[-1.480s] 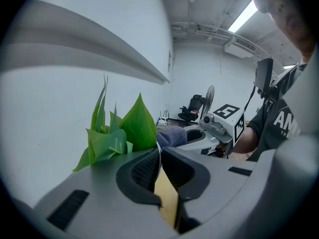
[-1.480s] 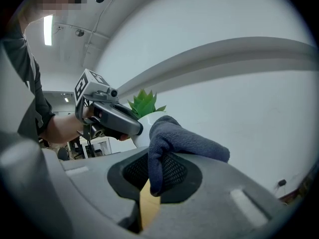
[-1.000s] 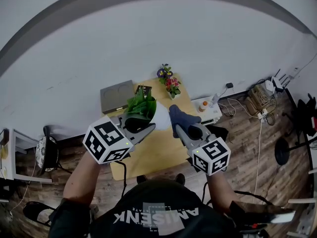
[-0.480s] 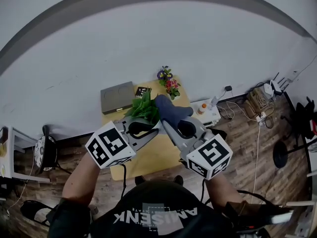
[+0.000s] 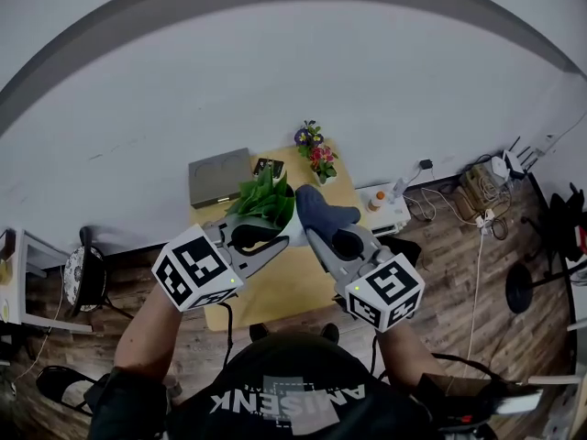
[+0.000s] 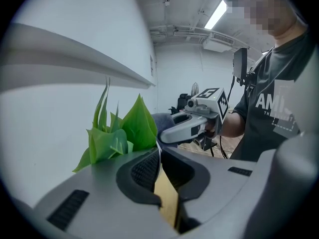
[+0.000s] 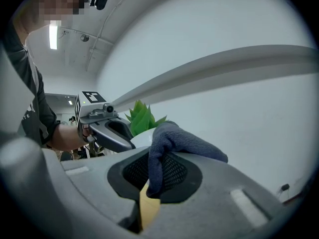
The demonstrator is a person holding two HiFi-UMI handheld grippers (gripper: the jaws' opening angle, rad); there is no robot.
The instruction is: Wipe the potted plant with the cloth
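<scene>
Fingers (image 7: 177,172) of the right gripper (image 7: 152,180) pinch the dark blue cloth (image 7: 184,143). The left gripper (image 6: 159,171) clamps the white rim (image 6: 158,154) of the potted plant (image 5: 261,200), held over the worktop (image 5: 275,287). The cloth sits just beside the pot, and the leaves probably remain unwiped. One cloth, one leafy plant, one flowering pot (image 5: 316,159), one grey box (image 5: 218,177).

A light rectangular wooden table (image 5: 280,287) is seen against a plain white wall (image 5: 275,71). On its far left corner a flat grey rectangular box (image 5: 220,178) is laid, and a small dark patterned card (image 5: 268,166) is set just right of it. A small cluster of purple and red flowers (image 5: 315,157) is placed at the far edge. Right of the table, a low white unit (image 5: 390,214) is stood on brown wood-plank flooring (image 5: 459,255), with 1 small orange-capped bottle (image 5: 375,197) on it. Tangled cables (image 5: 463,191) are strewn farther right.
</scene>
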